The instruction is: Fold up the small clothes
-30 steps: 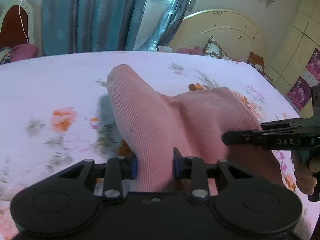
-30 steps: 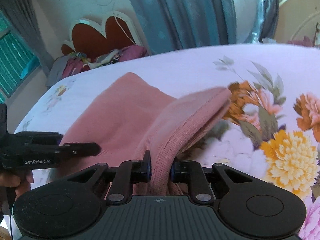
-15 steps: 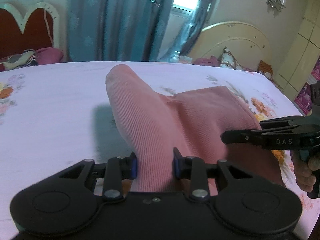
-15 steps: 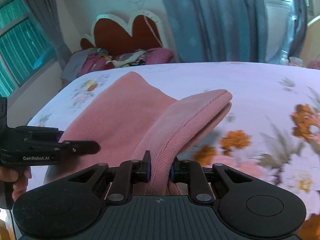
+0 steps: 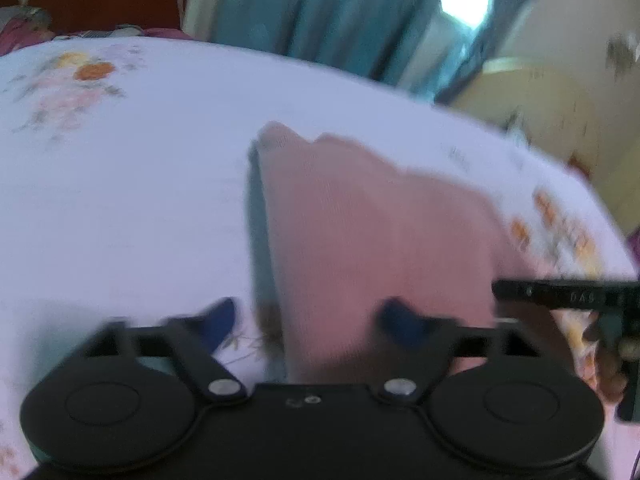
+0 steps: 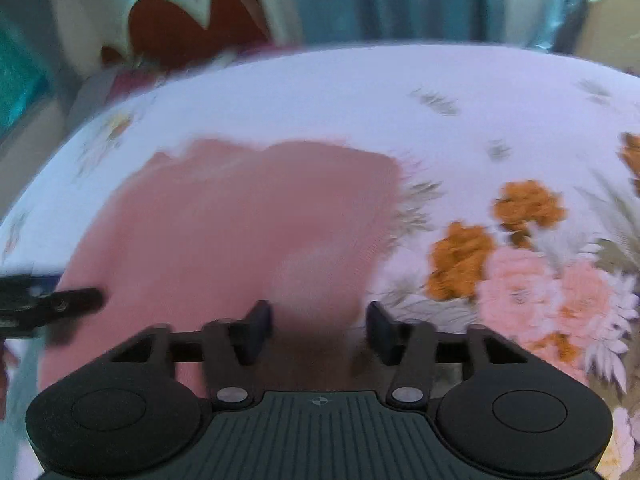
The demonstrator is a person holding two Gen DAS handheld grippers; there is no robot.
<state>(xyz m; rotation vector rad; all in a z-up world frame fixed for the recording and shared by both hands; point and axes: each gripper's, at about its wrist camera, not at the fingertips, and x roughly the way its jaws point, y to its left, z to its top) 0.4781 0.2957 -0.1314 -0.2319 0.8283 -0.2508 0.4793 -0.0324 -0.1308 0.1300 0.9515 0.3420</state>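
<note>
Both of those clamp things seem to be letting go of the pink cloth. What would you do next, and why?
Probably draw both back off the pink garment. The left hand-held gripper and right hand-held gripper are opening, the cloth loose between their fingers, apparently lying on the floral bedsheet.

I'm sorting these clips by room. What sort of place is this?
Most likely a bedroom: a pink garment lies on a bed with a floral sheet, a scalloped red headboard stands behind it, and blue curtains hang at the window.

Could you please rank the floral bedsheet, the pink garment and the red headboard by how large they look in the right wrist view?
1. floral bedsheet
2. pink garment
3. red headboard, though it stands farther off.
</note>
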